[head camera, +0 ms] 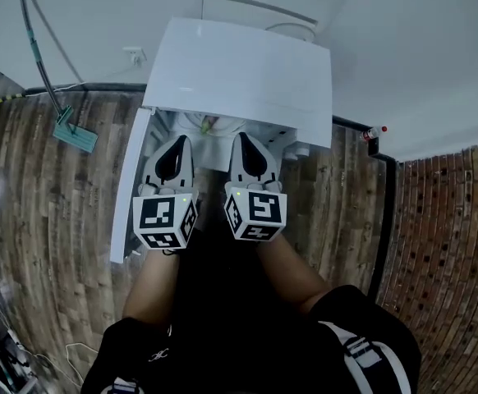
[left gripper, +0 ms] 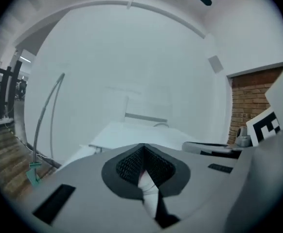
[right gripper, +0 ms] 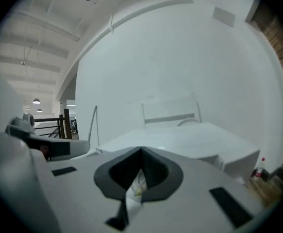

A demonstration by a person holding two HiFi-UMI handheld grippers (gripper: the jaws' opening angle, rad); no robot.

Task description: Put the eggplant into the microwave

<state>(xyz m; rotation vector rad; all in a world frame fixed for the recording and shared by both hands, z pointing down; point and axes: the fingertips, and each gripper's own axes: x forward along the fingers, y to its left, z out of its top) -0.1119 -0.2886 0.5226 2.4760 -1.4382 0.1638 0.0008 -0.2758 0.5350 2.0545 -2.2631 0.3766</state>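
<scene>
Overall: two hand-held grippers are side by side in front of a white microwave (head camera: 239, 72) that stands on a wood-plank floor (head camera: 50, 220) against a white wall (head camera: 420, 48).
Microwave: seen from above in the head view, its flat white top faces the camera. Its door (head camera: 131, 189) is swung open at the left, and the cavity is open below the top's front edge.
Eggplant: only partly seen, as a pale shape with a greenish end (head camera: 209, 125). It lies inside the open cavity, just under the front edge of the top, ahead of the grippers and between them. It is too small to make out further, and neither gripper touches it.
Left gripper (head camera: 180, 139): it points toward the cavity with its marker cube toward the person. In the left gripper view the jaws are closed, the tips (left gripper: 142, 146) meet, and nothing is between them.
Right gripper (head camera: 241, 137): it is just beside the left one and points the same way. In the right gripper view the jaws are pressed together and empty at the tips (right gripper: 141, 150).
Person: bare forearms (head camera: 153, 286) reach down to the grippers, and dark clothing with white stripes fills the lower edge of the head view.
Left of the microwave: a green hose (head camera: 46, 48) runs down the wall to a teal flat head (head camera: 75, 130) on the floor.
Right of the microwave: a small red-capped bottle (head camera: 374, 132) stands near the wall, beside a brick-patterned surface (head camera: 444, 220).
</scene>
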